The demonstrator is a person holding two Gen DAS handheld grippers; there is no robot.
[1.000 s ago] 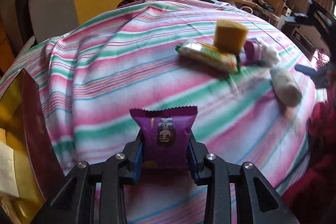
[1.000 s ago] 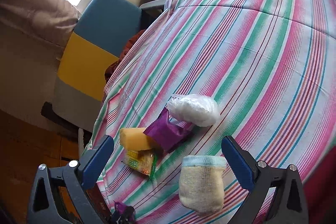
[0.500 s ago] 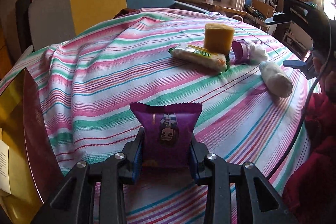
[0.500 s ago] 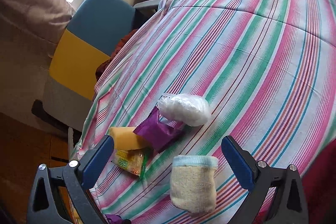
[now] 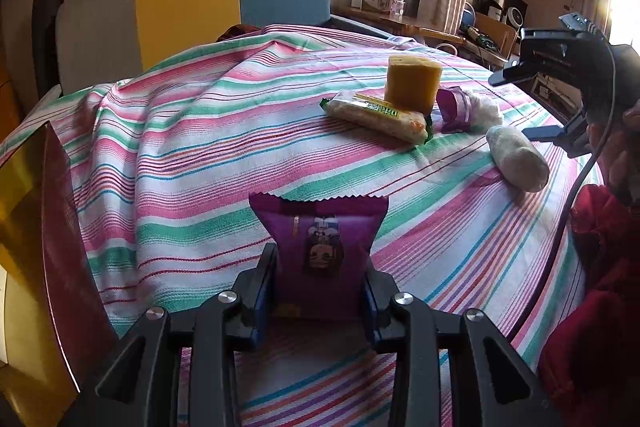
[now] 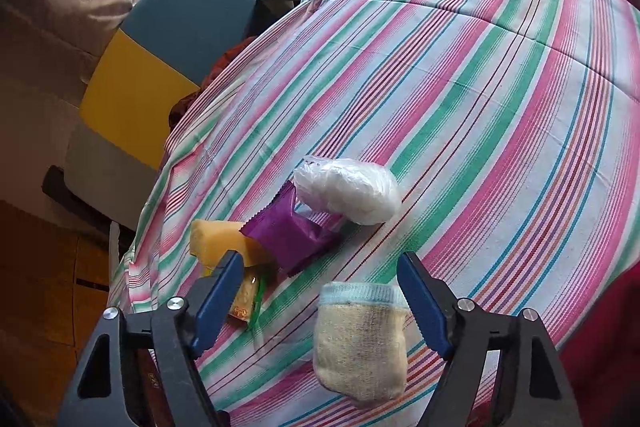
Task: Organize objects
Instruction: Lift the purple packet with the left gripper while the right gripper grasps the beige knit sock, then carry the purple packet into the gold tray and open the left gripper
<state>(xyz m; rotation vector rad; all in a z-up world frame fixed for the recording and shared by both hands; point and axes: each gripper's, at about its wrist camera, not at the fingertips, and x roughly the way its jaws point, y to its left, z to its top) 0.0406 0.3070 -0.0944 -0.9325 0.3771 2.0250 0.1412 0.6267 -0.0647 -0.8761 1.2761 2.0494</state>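
while the left gripper (image 5: 320,291) pinches a purple snack packet (image 5: 318,247) at the bottom centre of the left wrist view, a yellow sponge (image 5: 413,87), a long cracker pack (image 5: 374,115) and a rolled sock (image 5: 518,159) lie on the striped counter (image 5: 200,147) at the upper right.

in the right wrist view, the right gripper (image 6: 320,301) is closing, pads not touching the sock (image 6: 360,343) between them at the bottom centre; a white bag (image 6: 348,191) and another purple packet (image 6: 292,235) lie just above.

Green-labelled snack packet (image 6: 246,301) — half hidden behind the right claw's finger (image 6: 218,301); label print unreadable.
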